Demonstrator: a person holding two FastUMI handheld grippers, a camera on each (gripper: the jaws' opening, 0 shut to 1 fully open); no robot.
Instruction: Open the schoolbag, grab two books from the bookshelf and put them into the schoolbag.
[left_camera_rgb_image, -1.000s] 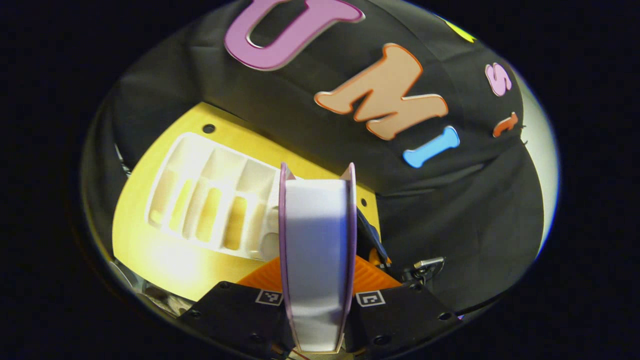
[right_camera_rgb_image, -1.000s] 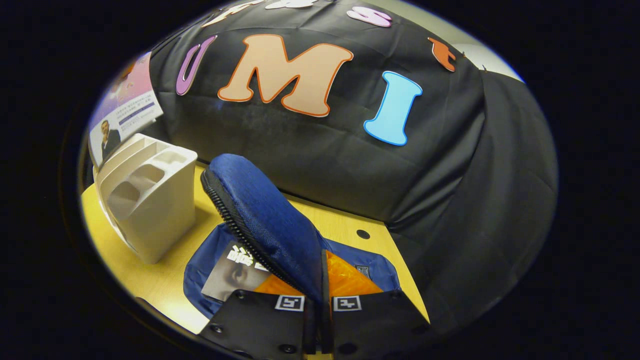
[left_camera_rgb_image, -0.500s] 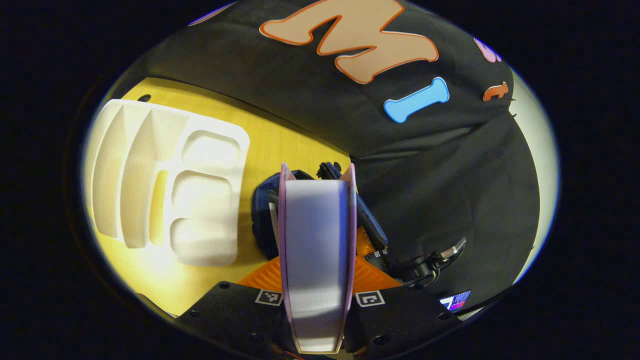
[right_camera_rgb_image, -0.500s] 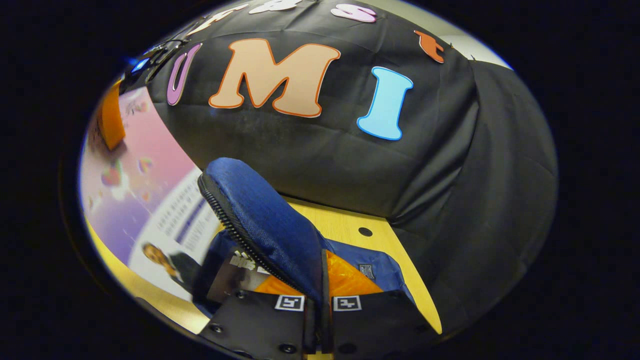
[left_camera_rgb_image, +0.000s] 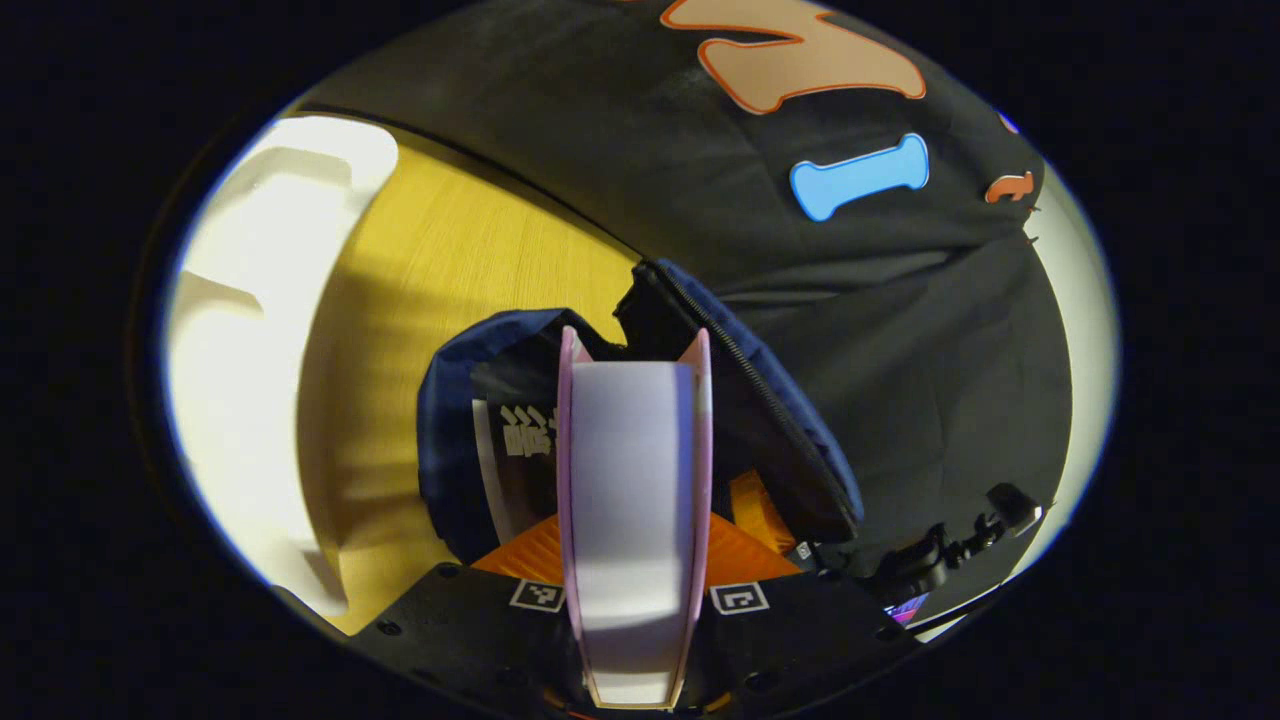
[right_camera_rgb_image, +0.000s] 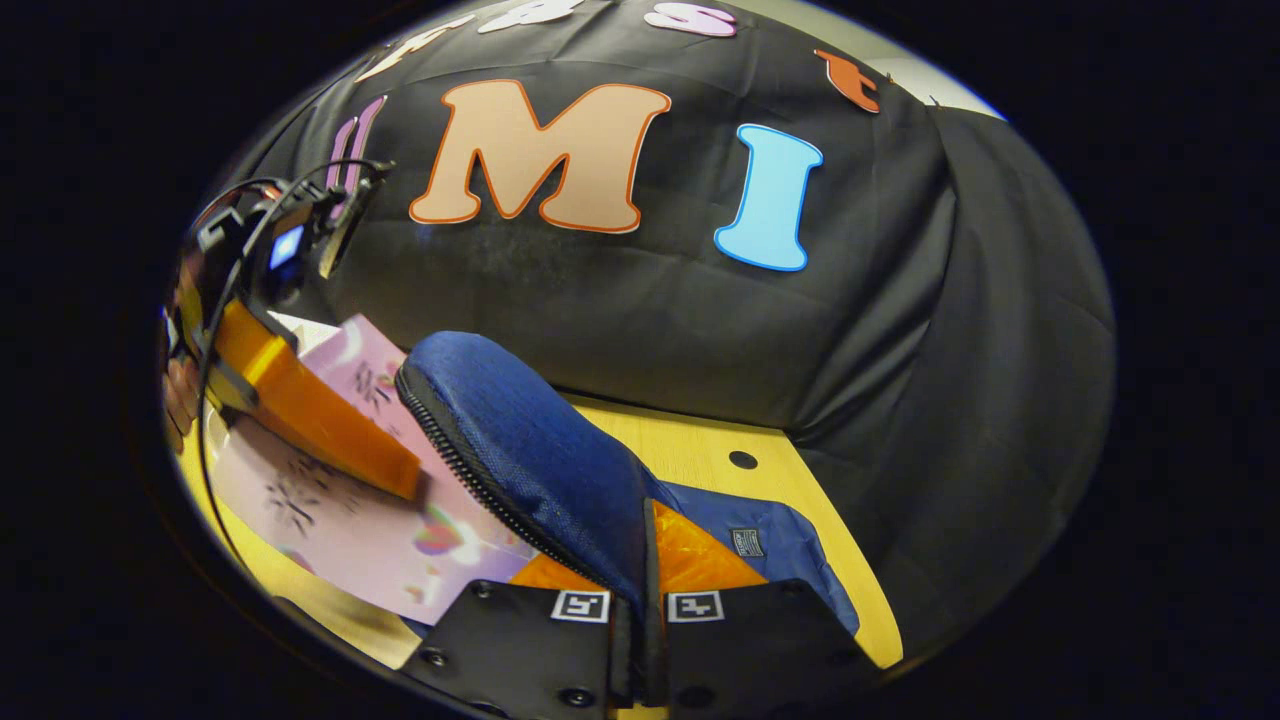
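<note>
Left gripper (left_camera_rgb_image: 634, 470) grips book (left_camera_rgb_image: 634, 500); right gripper (right_camera_rgb_image: 640, 590) pinches flap (right_camera_rgb_image: 530, 450).

Bookshelf (left_camera_rgb_image: 250, 330) blurred, cut by edge

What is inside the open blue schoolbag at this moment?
Inside the blue fabric schoolbag lies a dark-covered book with white lettering. The pink-covered book clamped in the left tongs hides the rest of the interior.

Looked like a staged recording booth, not a home: black cloth wall (right_camera_rgb_image: 650, 300) draped behind a yellow wooden tabletop (left_camera_rgb_image: 470, 250) (drilled hole (right_camera_rgb_image: 742, 459) at 4 o'clock), white bookshelf (left_camera_rgb_image: 250, 330) at 9.
</note>
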